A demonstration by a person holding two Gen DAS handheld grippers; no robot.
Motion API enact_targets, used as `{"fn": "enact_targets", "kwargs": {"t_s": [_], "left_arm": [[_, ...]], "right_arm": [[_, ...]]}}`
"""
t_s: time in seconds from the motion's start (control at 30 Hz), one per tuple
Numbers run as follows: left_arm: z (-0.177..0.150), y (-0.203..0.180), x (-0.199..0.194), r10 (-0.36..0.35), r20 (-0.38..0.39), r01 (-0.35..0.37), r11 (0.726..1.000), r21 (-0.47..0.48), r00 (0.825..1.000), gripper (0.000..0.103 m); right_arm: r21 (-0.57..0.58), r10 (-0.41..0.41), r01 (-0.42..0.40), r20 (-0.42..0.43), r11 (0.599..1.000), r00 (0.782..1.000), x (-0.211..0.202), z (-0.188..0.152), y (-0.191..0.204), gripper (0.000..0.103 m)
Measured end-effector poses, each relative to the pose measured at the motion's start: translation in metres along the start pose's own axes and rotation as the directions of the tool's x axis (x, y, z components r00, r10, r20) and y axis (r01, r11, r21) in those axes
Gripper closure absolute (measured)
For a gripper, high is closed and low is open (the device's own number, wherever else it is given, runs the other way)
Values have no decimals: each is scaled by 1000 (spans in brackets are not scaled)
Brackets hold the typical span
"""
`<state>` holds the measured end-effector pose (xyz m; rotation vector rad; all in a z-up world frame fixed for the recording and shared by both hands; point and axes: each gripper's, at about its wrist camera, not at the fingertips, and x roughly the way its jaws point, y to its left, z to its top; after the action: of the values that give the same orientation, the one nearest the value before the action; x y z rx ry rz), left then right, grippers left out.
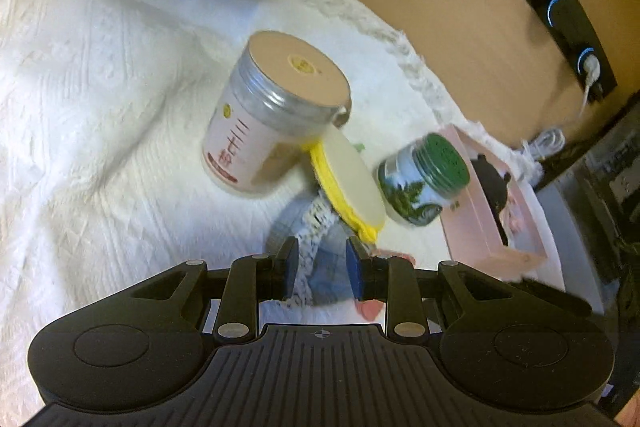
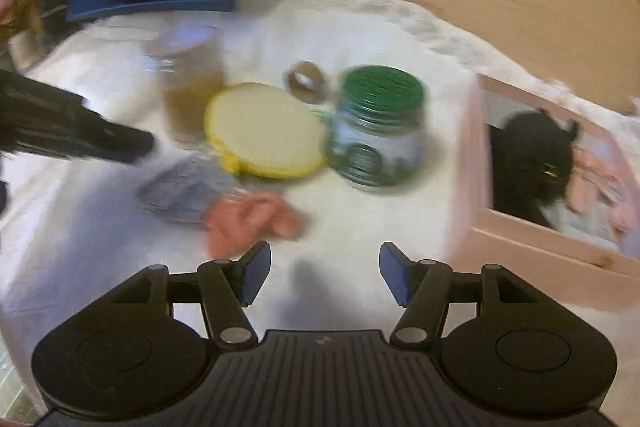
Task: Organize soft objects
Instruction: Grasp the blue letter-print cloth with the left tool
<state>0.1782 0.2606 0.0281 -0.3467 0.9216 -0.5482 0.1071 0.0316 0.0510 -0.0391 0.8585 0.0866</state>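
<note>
Jaws first: left gripper [image 1: 322,269] narrowed around the blue lace-trimmed cloth [image 1: 320,267], pads either side, apparently pinching it; right gripper [image 2: 322,273] spread wide, holding nothing.

Landmark: pink box [image 2: 472,163], open, already holding a black soft item [image 2: 532,163] and pale fabrics.
- White bedspread [image 1: 100,107] under everything.
- Large jar [image 1: 276,115] well left of box.
- Yellow-rimmed disc [image 2: 264,129] overlapping the blue cloth.
- Green-lid jar [image 2: 376,127] just beside box.
- Pink cloth [image 2: 248,219] left of box, near right gripper.

Judgement: lift cloth gently so disc slides off; avoid tipping jars.
</note>
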Motion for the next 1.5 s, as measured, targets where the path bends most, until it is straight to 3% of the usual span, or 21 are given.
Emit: {"fn": "enact_targets", "kwargs": {"t_s": [0.13,0.27,0.33,0.4,0.47,0.53,0.6,0.67,0.8,0.87,0.93,1.03,1.17,1.27,1.37,1.43,1.5], "left_arm": [[0,7,-10,50,-10,-50,998,-37,999,74],[-3,24,-23,83,-33,-86,991,-106,996,74],[-6,35,-30,88,-43,-94,985,-145,995,74],[-9,45,-34,96,-43,-102,978,-180,994,74],[-10,51,-33,111,-43,-117,971,-210,993,74],[-8,52,-28,109,-47,-117,967,-225,993,74],[-6,45,-23,98,-45,-106,971,-214,994,74],[-3,33,-15,81,-40,-87,978,-189,996,74],[2,-7,7,52,-46,-55,997,-58,998,74],[1,-29,21,82,-62,-80,996,45,995,74],[-5,-54,35,183,-48,-168,961,222,982,74],[-14,-68,49,289,-52,-253,900,356,956,74],[-16,-65,50,340,-41,-300,876,376,940,72],[-12,-55,48,348,-54,-311,889,336,936,70],[-8,-44,49,306,-77,-277,924,263,949,71],[-7,-43,49,286,-83,-259,934,244,955,65],[-8,-46,51,270,-87,-242,938,249,959,51]], "right_arm": [[-125,83,-82,2,989,997,14,14,18,42],[-117,118,-119,-12,986,993,38,23,30,42],[-59,154,-157,-51,986,987,49,25,36,41],[-28,246,-248,-51,968,968,40,21,44,40],[-39,405,-408,-77,912,911,29,18,57,41],[-85,447,-453,-80,887,891,17,13,66,41],[-139,411,-417,-71,898,909,6,8,68,41],[-154,330,-334,-50,930,943,0,2,56,41],[-79,140,-139,7,987,990,-7,-7,15,41],[-46,28,-27,20,999,999,-3,-12,-3,41],[-18,-59,59,10,998,998,3,-20,-19,41],[34,-85,85,-2,996,996,8,-33,-36,41],[76,-79,75,43,994,996,7,-42,-39,36],[96,-92,84,81,992,992,10,-49,-39,28],[135,-94,81,92,988,991,11,-52,-45,24],[138,-93,80,92,987,991,12,-52,-46,23],[140,-90,77,94,987,991,12,-51,-47,21]]}}
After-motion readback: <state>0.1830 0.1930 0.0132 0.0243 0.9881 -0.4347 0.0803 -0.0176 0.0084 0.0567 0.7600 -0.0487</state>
